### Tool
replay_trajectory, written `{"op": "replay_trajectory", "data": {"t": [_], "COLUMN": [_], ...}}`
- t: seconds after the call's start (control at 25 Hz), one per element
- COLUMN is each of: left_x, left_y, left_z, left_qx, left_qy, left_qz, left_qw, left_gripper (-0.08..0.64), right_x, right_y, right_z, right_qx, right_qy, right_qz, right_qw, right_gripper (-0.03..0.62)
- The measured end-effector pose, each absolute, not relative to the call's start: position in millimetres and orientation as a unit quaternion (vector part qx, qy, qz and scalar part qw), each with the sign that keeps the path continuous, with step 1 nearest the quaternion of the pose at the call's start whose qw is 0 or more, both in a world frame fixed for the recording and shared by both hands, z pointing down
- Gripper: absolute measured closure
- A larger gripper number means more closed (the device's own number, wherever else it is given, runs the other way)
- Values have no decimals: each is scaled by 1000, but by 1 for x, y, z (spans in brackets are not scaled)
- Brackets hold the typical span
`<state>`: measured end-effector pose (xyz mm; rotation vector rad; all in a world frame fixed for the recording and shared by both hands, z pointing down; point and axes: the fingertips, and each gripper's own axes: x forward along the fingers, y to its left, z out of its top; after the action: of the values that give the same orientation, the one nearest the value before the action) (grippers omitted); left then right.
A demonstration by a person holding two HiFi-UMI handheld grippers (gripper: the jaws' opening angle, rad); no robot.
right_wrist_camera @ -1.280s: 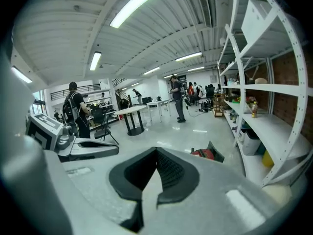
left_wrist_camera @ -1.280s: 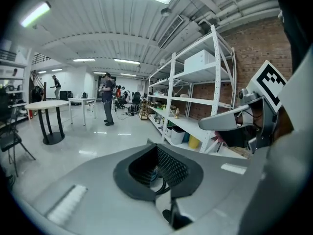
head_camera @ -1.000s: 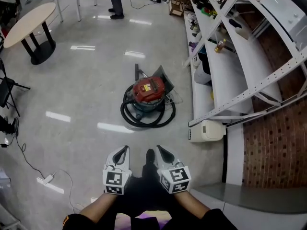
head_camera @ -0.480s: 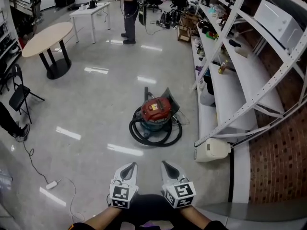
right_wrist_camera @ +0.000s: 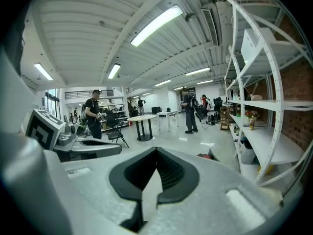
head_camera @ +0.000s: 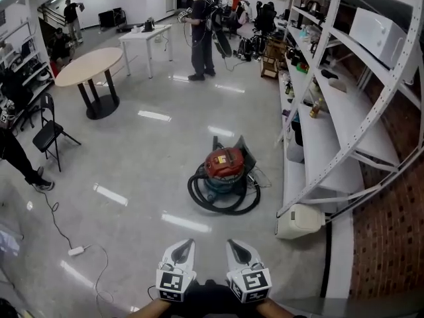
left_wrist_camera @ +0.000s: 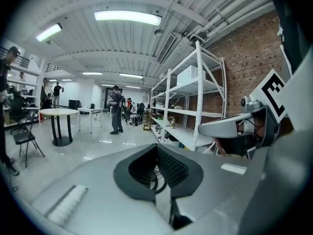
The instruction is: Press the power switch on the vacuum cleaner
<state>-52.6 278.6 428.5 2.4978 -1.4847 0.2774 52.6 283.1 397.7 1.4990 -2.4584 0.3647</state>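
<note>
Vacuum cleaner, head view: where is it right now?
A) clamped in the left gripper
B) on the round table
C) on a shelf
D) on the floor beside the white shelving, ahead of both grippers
D: the red vacuum cleaner sits on the floor inside its coiled black hose, next to the white shelving, well ahead of the left gripper and right gripper, neither touching it.

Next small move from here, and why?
Likely step forward toward the vacuum cleaner, lowering the right tool toward its red top. It sits on the floor well ahead of both tools. The right and left tool are shut, empty, and nowhere near any switch.
</note>
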Motion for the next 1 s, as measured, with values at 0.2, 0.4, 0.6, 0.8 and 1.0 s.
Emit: {"op": "replay_trajectory", "data": {"t": [0.2, 0.4, 0.6, 0.8, 1.0], "left_x": [-43, -46, -46, -40, -30], "left_y": [314, 318, 319, 319, 317], "left_z": [447, 445, 437, 436, 440], "left_qx": [841, 829, 823, 826, 827], "left_qy": [-514, -536, -549, -546, -545], "left_qz": [126, 118, 112, 96, 103], "left_qw": [116, 108, 98, 102, 95], "left_gripper": [545, 545, 545, 545, 545], "right_x": [62, 67, 66, 66, 78], "right_y": [304, 313, 312, 313, 311], "right_z": [407, 409, 400, 402, 399], "right_qx": [505, 495, 493, 482, 488], "right_qy": [-846, -852, -855, -862, -859], "right_qz": [120, 117, 112, 108, 108], "right_qw": [123, 124, 113, 111, 110], "right_gripper": [601, 601, 601, 601, 601]}}
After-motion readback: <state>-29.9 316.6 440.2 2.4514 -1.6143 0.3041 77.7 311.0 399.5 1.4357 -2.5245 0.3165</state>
